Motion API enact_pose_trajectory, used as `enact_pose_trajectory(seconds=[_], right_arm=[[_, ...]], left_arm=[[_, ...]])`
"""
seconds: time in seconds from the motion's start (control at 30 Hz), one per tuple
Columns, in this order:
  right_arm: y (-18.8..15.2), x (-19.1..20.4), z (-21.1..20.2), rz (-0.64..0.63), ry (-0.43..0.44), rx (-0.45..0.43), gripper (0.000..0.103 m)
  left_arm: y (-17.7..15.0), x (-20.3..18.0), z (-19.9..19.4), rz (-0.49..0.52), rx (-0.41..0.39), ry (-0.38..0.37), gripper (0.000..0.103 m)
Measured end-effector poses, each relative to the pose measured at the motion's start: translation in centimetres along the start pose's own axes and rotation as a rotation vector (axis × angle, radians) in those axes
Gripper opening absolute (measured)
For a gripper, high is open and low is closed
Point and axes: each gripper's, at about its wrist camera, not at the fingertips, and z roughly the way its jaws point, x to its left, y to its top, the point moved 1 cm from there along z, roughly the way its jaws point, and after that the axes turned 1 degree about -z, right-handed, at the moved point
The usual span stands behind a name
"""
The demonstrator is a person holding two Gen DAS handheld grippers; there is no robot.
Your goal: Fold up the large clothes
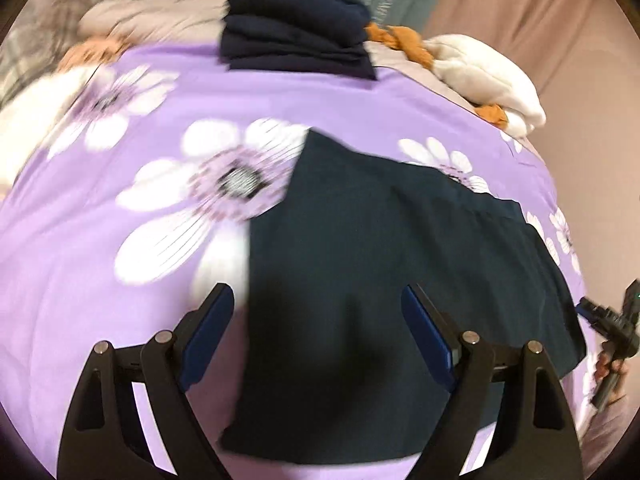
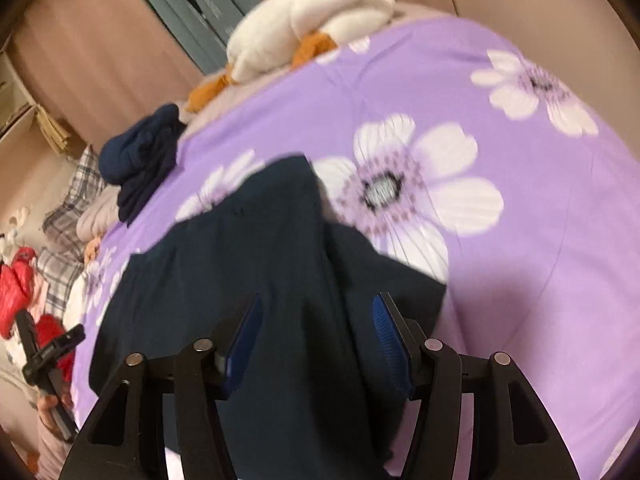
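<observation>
A bed takes up most of both views, covered by a purple sheet point(image 1: 100, 280) printed with big white flowers. On the near part of the sheet lies a dark garment point(image 1: 360, 280) — spread out, partly folded, with one layer lapped over another in the right wrist view point(image 2: 248, 264). It reaches from the near edge of the bed toward the middle.

At the far edge sits a navy stack point(image 1: 296, 28) of folded cloth, and to its right a white bundle point(image 1: 488, 80) lying over some orange cloth point(image 1: 400, 40). A pink curtain point(image 1: 520, 8) hangs behind them. At the far left of the bed there is a plaid cloth point(image 2: 68, 208), blurred in the left view. Something red point(image 2: 20, 284) shows at the left edge of the right wrist view; what it is cannot be told.

The left gripper point(image 1: 318, 308) hangs over the near left side of the garment, jaws wide apart and holding nothing. The right gripper point(image 2: 318, 316) hangs over the garment's near right part, jaws likewise spread wide and empty — the cloth lies below and between them, not pinched. Each gripper also shows small at the edge of the other's view.
</observation>
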Motion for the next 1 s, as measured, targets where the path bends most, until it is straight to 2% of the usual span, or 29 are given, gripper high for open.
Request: enact_pose_trajectory(seconds=[0.13, 0.2, 0.23, 0.27, 0.3, 0.33, 0.4, 0.43, 0.53, 0.6, 0.73, 0.87, 1.0], right_arm=[[-2.5, 1.8, 0.1, -0.085, 0.005, 0.039, 0.058], [-2.6, 2.3, 0.9, -0.114, -0.016, 0.056, 0.057], [-2.7, 2.5, 1.2, -0.125, -0.018, 0.064, 0.05], [-2.8, 2.7, 1.6, -0.141, -0.029, 0.072, 0.039], [-3.0, 2.9, 1.9, -0.163, -0.048, 0.083, 0.032], [-3.2, 3.1, 1.9, -0.179, -0.06, 0.086, 0.019], [-3.6, 3.4, 1.6, -0.2, -0.07, 0.066, 0.014], [-3.7, 3.4, 1.2, -0.204, -0.07, 0.057, 0.01], [-4.1, 3.0, 0.8, -0.197, -0.06, 0.049, 0.007], [-4.5, 2.6, -0.3, -0.165, -0.038, 0.024, 0.006], [-5.8, 1.3, -2.7, -0.083, 0.051, -0.016, 0.006], [-7.6, 0.2, -3.5, -0.067, 0.047, 0.013, 0.006], [-8.3, -0.2, -2.9, -0.048, 0.036, 0.038, 0.006]], left_arm=[[-1.5, 3.1, -0.2, -0.124, 0.041, -0.08, 0.086], [-1.9, 3.6, -0.1, -0.163, 0.059, -0.089, 0.086], [-2.3, 3.6, 0.2, -0.172, 0.073, -0.101, 0.085], [-2.5, 3.3, 0.4, -0.171, 0.082, -0.113, 0.084], [-2.7, 3.0, 0.6, -0.168, 0.093, -0.124, 0.079], [-2.8, 2.7, 0.9, -0.163, 0.104, -0.135, 0.073], [-3.4, 2.2, 1.7, -0.147, 0.15, -0.144, 0.037], [-3.7, 1.8, 2.1, -0.129, 0.177, -0.129, 0.03], [-4.0, 1.1, 1.8, -0.068, 0.177, -0.123, 0.022], [-3.9, 1.3, 1.2, -0.071, 0.173, -0.142, 0.015], [-3.9, 1.3, 0.6, -0.039, 0.18, -0.144, 0.013], [-4.9, 1.5, 0.8, -0.001, 0.211, -0.126, 0.013], [-5.4, 2.5, 0.9, -0.034, 0.224, -0.132, 0.014]])
